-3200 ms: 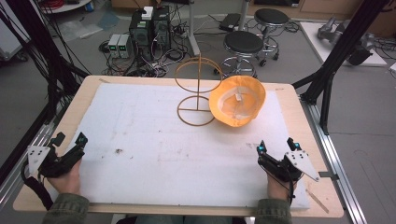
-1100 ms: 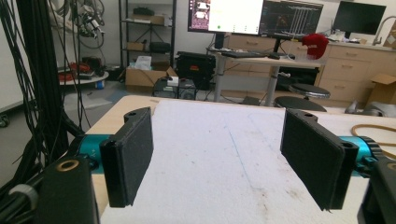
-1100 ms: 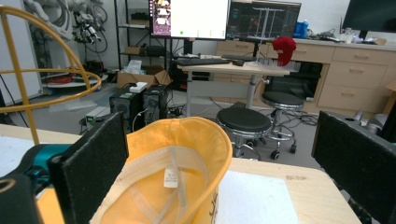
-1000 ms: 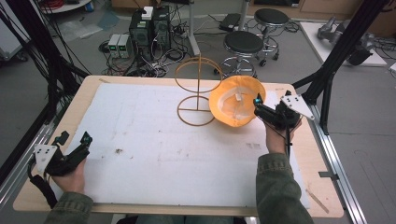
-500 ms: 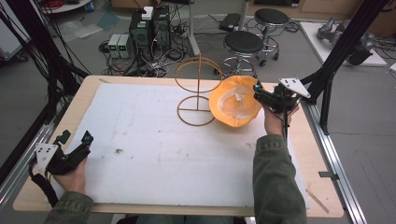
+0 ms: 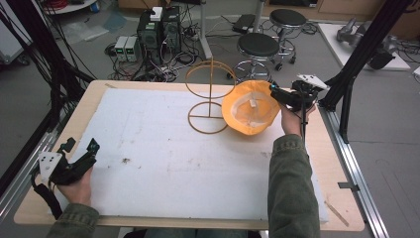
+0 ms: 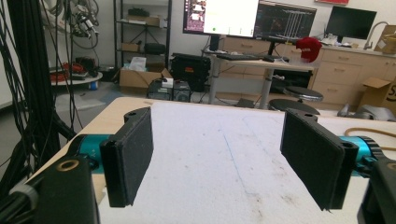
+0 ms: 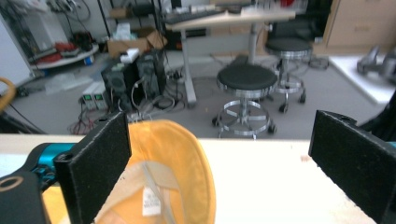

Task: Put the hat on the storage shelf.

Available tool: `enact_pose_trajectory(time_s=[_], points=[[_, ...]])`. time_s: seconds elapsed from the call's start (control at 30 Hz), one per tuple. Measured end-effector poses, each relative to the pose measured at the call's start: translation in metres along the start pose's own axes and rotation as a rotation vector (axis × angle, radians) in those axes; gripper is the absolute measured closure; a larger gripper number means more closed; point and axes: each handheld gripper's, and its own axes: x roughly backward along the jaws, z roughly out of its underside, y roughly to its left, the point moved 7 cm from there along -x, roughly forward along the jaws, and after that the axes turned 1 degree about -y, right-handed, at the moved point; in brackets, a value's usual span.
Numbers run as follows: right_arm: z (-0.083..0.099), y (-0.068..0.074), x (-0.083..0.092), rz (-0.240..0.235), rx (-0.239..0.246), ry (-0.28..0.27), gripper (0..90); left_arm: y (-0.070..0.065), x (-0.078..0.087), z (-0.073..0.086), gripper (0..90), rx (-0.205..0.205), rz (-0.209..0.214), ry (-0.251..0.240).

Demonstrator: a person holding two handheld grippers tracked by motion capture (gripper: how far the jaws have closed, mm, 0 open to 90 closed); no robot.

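- So, the orange hat (image 6: 250,114) lies upside down at the far right of the tabletop (image 6: 341,163), just beside the base ring of a thin wire stand (image 6: 210,97). Can't tell if they touch.
- Inside the hat you can see pale lining and a small white tag (image 8: 150,203). There's print on the tag, but it's too blurry to read.
- Right gripper (image 6: 283,95) sits just past the hat's far right edge with its jaws spread wide and nothing between them. In the right gripper view the hat brim (image 8: 187,158) sits low between the jaws, closer to the left one.
- Left gripper (image 6: 79,151) hangs at the near left corner, well apart from the hat, jaws also spread wide over the bare white mat (image 6: 163,163).
- Left gripper view: monitors (image 7: 222,16) in the back have lit screens, text too small to read. A red cap (image 7: 309,46) rests on a counter there.
- Two black stools (image 6: 258,47) stand on the floor beyond the tabletop.
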Motion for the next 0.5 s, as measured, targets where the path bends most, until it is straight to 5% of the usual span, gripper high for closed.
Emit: enact_pose_trajectory(time_s=[0.5], points=[[0.027, 0.001, -0.02, -0.03, -0.026, 0.169, 5.7, 0.0, -0.001, 0.0, 25.9, -0.008, -0.003, -0.001]])
